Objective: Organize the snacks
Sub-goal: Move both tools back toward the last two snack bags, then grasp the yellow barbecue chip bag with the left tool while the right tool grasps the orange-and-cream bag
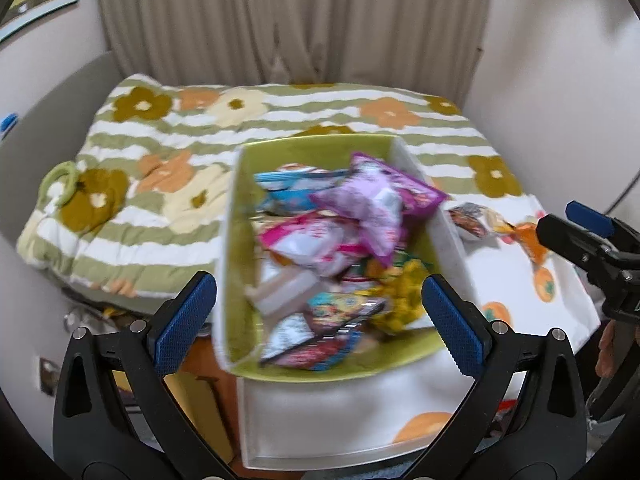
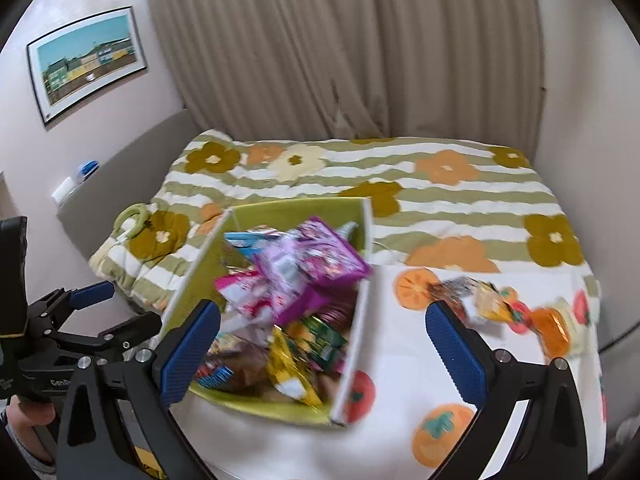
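A box with a green lining (image 1: 236, 240) (image 2: 192, 280) stands on the bed, filled with several snack packets, a purple packet (image 1: 376, 196) (image 2: 316, 252) on top. Loose snacks (image 1: 476, 216) (image 2: 488, 300) lie on a white cloth with orange fruit print (image 1: 532, 308) (image 2: 400, 356) to the box's right. My left gripper (image 1: 320, 316) is open and empty, in front of the box. My right gripper (image 2: 324, 348) is open and empty, over the box's near right corner; it also shows in the left wrist view (image 1: 580, 236).
A striped flower quilt (image 1: 160, 184) (image 2: 440, 184) covers the bed. A green ring toy (image 1: 60, 180) (image 2: 134, 216) lies at its left edge. Curtains (image 1: 296, 20) hang behind, walls close both sides. A framed picture (image 2: 88, 60) hangs on the left wall.
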`<state>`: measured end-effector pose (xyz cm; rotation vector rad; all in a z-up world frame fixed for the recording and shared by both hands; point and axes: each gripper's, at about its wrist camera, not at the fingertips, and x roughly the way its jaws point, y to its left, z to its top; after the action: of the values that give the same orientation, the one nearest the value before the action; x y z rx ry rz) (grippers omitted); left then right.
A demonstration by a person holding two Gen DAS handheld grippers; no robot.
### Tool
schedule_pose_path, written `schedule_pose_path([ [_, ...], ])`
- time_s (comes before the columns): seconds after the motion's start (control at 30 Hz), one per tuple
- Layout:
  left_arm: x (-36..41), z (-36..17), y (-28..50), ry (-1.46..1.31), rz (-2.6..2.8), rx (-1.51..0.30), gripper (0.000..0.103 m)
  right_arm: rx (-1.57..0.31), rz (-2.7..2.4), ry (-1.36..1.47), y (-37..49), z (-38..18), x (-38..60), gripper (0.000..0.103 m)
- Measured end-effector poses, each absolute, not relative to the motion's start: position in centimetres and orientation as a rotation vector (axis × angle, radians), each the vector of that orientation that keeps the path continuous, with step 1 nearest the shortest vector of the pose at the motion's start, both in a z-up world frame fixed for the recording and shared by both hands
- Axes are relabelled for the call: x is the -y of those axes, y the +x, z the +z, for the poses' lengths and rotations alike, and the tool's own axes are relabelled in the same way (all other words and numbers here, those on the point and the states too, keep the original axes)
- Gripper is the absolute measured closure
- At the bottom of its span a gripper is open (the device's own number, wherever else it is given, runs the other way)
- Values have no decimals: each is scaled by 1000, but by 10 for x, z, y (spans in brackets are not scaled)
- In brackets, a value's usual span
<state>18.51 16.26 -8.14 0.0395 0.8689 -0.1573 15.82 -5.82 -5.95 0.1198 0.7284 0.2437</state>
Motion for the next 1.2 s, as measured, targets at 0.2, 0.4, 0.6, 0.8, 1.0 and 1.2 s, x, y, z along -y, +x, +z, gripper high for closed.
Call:
schedule_pose_path([
  [0.2,-97,-80,187,75,-289,-861,1,-721,127,152,132,-62,114,1],
  [0.4,-20,-84,196,117,-343,-856,1,-737,52,145,120,-70,182,1],
  [0.6,62,-103,221,127,-351,-896,1,-776,36,115,133,-84,253,1],
  [0.8,137,-134,257,135,-324,-947,1,-829,52,61,164,-110,310,1],
  [1.0,189,-178,300,237,-294,-1017,1,-877,117,48,201,-144,342,1],
  [1.2,212,-239,335,363,-264,-1128,1,-951,182,1,232,-185,344,1],
])
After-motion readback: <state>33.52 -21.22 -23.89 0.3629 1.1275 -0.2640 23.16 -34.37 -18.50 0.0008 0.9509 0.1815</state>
